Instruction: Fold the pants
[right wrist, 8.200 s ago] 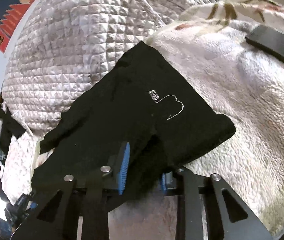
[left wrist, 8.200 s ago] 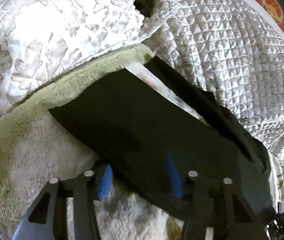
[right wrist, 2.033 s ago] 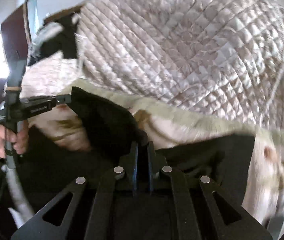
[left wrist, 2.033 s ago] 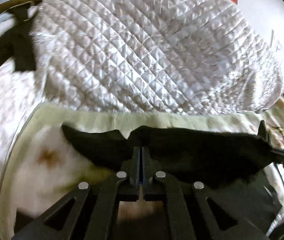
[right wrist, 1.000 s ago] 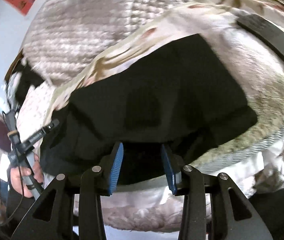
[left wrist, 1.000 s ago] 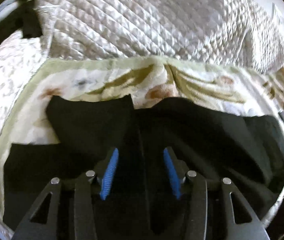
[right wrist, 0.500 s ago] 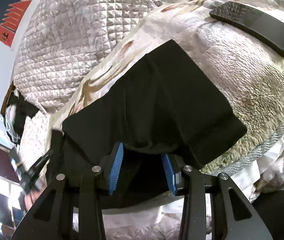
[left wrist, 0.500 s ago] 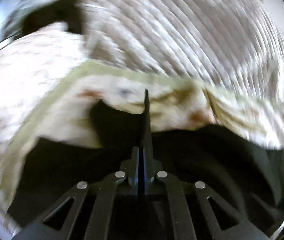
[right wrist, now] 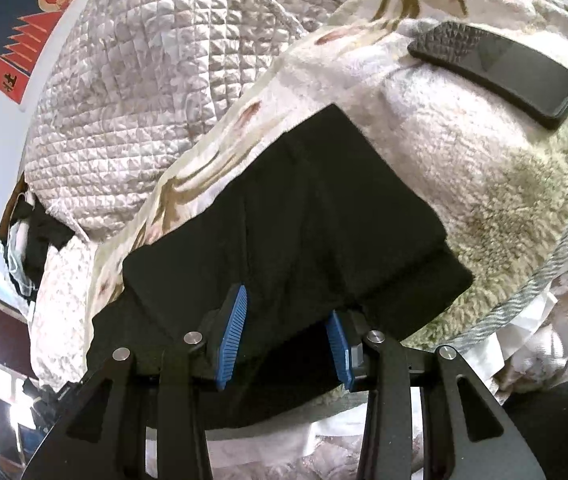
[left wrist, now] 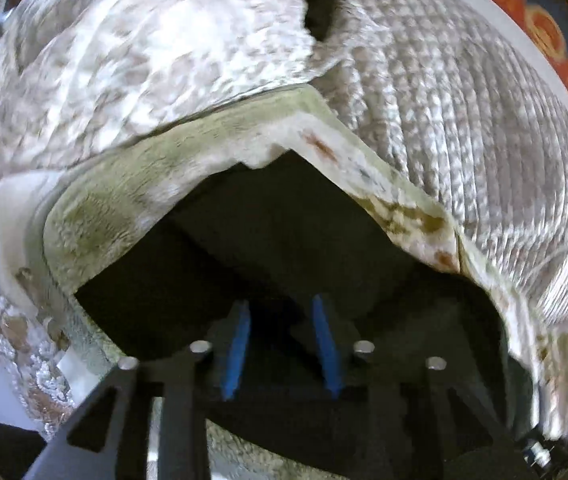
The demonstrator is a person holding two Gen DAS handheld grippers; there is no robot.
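The black pants (right wrist: 303,216) lie folded in layers on a fluffy cream blanket (right wrist: 483,168) on the bed. In the left wrist view the pants (left wrist: 284,240) fill the middle as a dark folded mass. My left gripper (left wrist: 282,344) is open, its blue pads just above the near edge of the cloth. My right gripper (right wrist: 287,336) is open, its blue pads either side of the near fold of the pants, holding nothing.
A black phone (right wrist: 495,72) lies on the blanket at the far right. A white quilted cover (right wrist: 156,80) is bunched behind the pants, and shows in the left wrist view (left wrist: 483,160). A red poster (right wrist: 16,28) hangs on the wall. Dark clothes (right wrist: 40,236) lie at the left.
My left gripper was shut on a raised fold half a second ago and has now opened, with the cloth lying flat. My right gripper stayed open and barely moved.
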